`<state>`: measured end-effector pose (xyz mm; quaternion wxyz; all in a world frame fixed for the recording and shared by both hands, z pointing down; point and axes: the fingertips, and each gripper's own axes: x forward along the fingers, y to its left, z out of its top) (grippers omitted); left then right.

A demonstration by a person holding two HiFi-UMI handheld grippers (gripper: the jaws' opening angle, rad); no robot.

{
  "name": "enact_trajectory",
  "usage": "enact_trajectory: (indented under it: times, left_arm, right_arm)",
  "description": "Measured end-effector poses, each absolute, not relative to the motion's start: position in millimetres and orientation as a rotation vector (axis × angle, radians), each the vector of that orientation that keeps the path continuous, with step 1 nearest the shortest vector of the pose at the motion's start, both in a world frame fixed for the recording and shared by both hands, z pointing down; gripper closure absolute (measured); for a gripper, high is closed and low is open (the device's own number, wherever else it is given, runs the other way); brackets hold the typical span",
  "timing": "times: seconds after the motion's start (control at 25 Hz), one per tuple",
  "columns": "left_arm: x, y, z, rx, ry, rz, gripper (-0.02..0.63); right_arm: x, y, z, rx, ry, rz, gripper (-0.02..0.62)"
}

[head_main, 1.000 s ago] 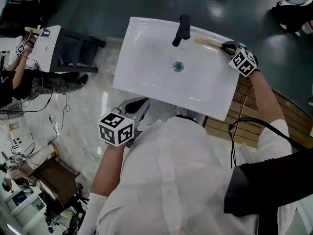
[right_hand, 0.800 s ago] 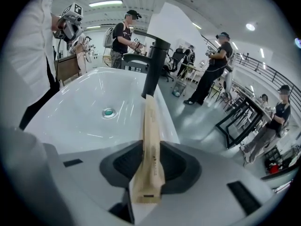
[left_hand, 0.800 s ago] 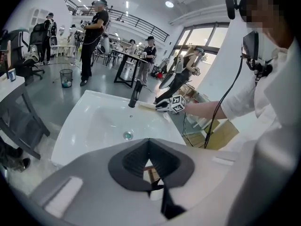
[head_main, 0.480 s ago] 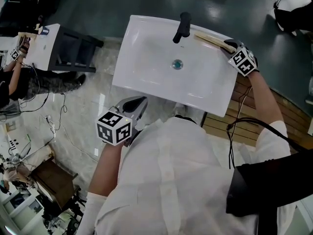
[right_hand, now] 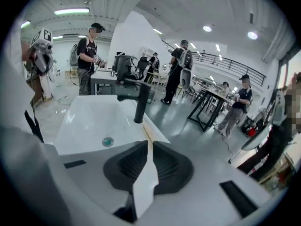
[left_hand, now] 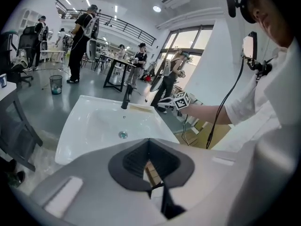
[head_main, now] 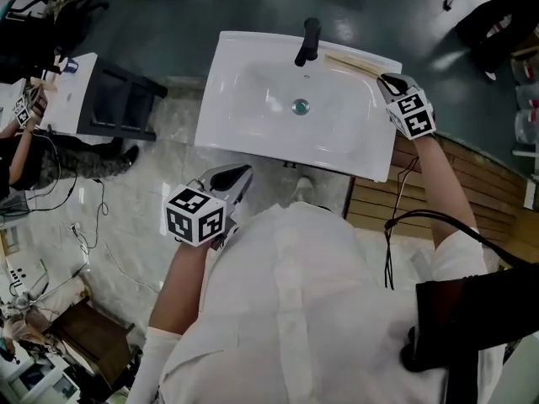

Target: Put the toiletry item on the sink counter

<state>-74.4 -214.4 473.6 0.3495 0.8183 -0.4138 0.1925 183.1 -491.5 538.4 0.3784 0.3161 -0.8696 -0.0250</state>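
Note:
The toiletry item is a long thin pale stick with a white paper wrapper at its held end. It runs along the back right rim of the white sink, pointing at the black faucet. My right gripper is shut on its wrapped end, and the stick reaches toward the faucet. I cannot tell whether it touches the rim. My left gripper hangs shut and empty in front of the sink's near edge. From there I see the sink and the right gripper.
The drain sits mid-basin. A second white basin on a dark frame stands to the left, with another person's arm at it. Wooden planking lies to the right of the sink. Several people and tables stand in the hall behind.
My right gripper has stayed at the sink's back right corner, still shut on the item; the stick's tip now lies closer to the faucet. The left gripper has barely moved.

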Motion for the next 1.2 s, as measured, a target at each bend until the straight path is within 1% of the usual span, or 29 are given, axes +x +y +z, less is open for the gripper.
enact_trajectory:
  times: [0.12,0.4,0.64,0.88,1.2]
  left_arm:
    - [-71,-201,463,2.172,-1.017,0.492,0.600]
    - [-78,-171,460,2.256,-0.927,0.475,0.600]
    - [-92,-143,456,2.295,-0.905,0.457,0.600]
    - [-103,-94,460,2.322,-0.853,0.455,0.600]
    - [-112,-42,483,2.293,-0.826,0.538,0.600]
  right_arm:
    - [179,-438,520,0.878,-2.252,0.059,0.581]
    - [132,-303,514,0.970,-2.308,0.337,0.589]
    - [101,-213,521,1.062,-2.310,0.596,0.589]
    - [74,-142,513,1.088,-2.334,0.643,0.589]
    - [43,-72,509,1.015,-2.340,0.601,0.589]
